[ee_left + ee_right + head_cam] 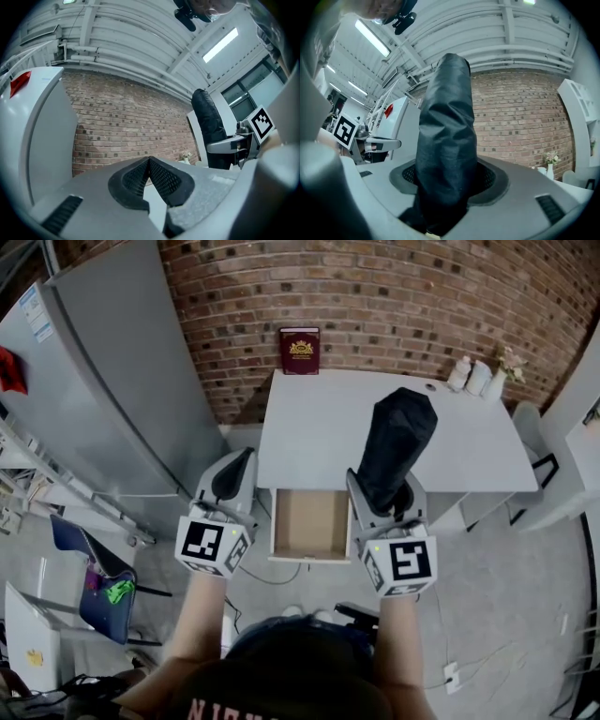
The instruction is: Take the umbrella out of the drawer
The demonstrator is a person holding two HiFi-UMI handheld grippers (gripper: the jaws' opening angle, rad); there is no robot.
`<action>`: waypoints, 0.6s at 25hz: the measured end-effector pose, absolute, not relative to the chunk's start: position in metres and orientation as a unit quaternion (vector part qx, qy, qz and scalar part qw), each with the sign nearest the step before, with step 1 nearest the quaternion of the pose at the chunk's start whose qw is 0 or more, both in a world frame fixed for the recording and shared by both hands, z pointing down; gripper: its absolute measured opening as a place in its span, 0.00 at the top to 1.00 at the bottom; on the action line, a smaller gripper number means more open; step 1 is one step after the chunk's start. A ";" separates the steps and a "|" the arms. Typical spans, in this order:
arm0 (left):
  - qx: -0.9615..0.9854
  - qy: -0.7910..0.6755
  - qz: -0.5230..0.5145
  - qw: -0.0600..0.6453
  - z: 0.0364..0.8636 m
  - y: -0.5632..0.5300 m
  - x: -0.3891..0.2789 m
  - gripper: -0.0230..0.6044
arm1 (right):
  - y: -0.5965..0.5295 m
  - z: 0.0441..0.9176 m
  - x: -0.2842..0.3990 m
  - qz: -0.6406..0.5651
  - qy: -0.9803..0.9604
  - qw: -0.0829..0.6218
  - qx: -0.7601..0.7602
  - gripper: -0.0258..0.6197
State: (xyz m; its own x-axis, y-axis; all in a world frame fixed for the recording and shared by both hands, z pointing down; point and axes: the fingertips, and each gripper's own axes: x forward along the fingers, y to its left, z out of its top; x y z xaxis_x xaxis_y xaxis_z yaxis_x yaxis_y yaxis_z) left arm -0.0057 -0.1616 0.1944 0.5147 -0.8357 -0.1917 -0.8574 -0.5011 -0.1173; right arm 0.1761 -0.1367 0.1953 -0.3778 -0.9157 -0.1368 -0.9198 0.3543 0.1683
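Note:
A folded black umbrella [397, 446] in its sleeve stands up from my right gripper [382, 495], whose pads are shut on its lower end. The right gripper view shows the umbrella [446, 140] rising between the jaws toward the ceiling. It hangs above the white table [319, 427], right of the open drawer [310, 524], which looks empty with a bare brown bottom. My left gripper [234, 474] hovers left of the drawer with its jaws closed together and nothing between them; in the left gripper view its pads [161, 180] meet, and the umbrella [209, 126] shows at the right.
A dark red box [300, 351] leans on the brick wall at the table's back edge. Small white bottles and a vase [478, 377] stand at the back right corner. A grey fridge [103, 390] is to the left, a blue chair [94, 587] at lower left.

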 end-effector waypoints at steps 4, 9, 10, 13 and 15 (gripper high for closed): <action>-0.865 0.487 0.054 0.108 0.190 -0.164 -0.002 0.97 | -0.139 0.189 0.191 0.119 0.811 0.004 -0.573 0.58; -0.863 0.489 0.059 0.111 0.186 -0.170 -0.004 0.97 | -0.139 0.193 0.202 0.114 0.801 -0.004 -0.588 0.58; -0.863 0.489 0.059 0.111 0.186 -0.171 -0.003 0.97 | -0.138 0.193 0.204 0.112 0.799 -0.004 -0.591 0.58; -0.863 0.489 0.057 0.111 0.185 -0.172 -0.002 0.97 | -0.137 0.193 0.209 0.105 0.791 -0.001 -0.603 0.58; -0.864 0.488 0.059 0.113 0.184 -0.172 -0.001 0.97 | -0.137 0.193 0.211 0.110 0.788 0.002 -0.606 0.58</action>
State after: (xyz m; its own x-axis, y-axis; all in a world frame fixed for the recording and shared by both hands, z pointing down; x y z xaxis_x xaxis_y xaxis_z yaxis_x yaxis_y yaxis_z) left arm -0.0014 -0.1722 0.1842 0.5168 -0.8295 -0.2117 -0.8561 -0.4985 -0.1367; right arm 0.2108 -0.1368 0.1930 -0.2660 -0.9544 -0.1354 -0.9551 0.2419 0.1708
